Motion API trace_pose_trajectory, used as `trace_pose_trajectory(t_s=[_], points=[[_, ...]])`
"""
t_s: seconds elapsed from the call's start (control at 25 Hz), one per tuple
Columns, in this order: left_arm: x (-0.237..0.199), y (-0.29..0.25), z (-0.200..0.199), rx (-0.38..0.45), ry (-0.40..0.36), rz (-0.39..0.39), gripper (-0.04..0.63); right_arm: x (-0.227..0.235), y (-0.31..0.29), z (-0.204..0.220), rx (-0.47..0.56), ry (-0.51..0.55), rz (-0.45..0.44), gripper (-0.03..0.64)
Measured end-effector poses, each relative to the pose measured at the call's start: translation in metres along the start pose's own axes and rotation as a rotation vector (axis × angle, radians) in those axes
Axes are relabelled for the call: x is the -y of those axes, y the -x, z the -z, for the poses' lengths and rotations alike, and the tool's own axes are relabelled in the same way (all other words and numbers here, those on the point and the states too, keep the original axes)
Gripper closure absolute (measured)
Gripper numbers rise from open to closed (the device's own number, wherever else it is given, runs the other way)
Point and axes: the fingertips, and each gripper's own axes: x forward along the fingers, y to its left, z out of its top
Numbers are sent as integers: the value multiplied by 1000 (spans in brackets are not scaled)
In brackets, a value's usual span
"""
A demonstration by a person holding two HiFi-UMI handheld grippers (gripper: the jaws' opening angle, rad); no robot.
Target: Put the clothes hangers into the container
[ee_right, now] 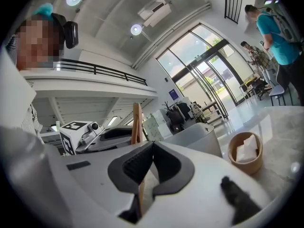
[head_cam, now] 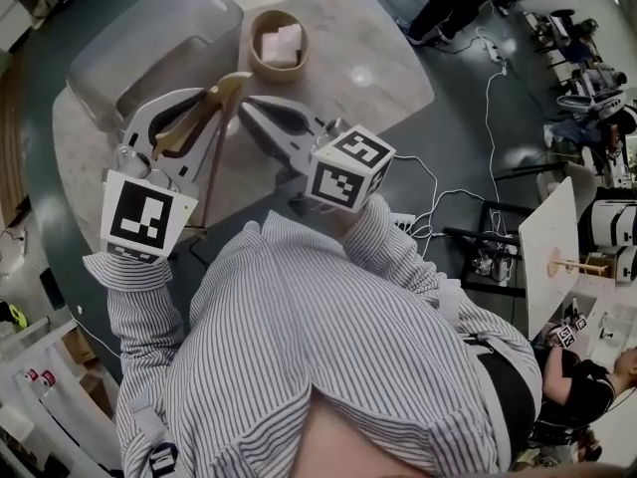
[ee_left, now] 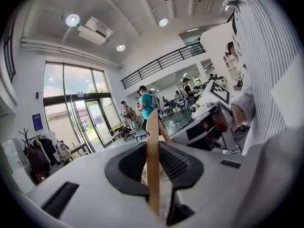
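From where I stand, the pale round table [head_cam: 398, 78] fills the upper half of the head view, with the translucent container [head_cam: 100, 58] at its upper left. Right of centre-left, well clear of the container, hangs one wooden clothes hanger [head_cam: 221, 90], lifted off the table. The left gripper [ee_left: 154, 146] is clamped on its flat arm. The right gripper [ee_right: 152, 145] has its tips pressed together on nothing, the wood passing just beside it. I'd judge the hanger light, stiff and smooth, likely to pivot in a pinch. The broad arm seems the safest hold, not the thin rail. A small wooden bowl [head_cam: 261, 66] sits top centre.
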Motion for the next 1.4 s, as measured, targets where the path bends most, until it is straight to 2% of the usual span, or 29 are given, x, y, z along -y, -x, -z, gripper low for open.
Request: trace_pose_trajectory(t_s=[0.12,0.36,0.6,0.88,1.04,1.4], points=[[5,1,-5,-1,0,37,505,1,0,-2,13,-15,6,601],[7,7,-11,49,70,88,505,6,3,6,1,-9,44,601],[24,4,-15,4,33,172,505,8,15,4,39,-12,75,601],[44,-2,-18,-22,-45,275,505,8,20,11,16,-6,90,601],[45,0,-15,-46,-111,275,505,4,21,15,7,-14,84,601],[26,-4,-16,-23,-73,217,508,9,18,19,-7,-27,87,601]])
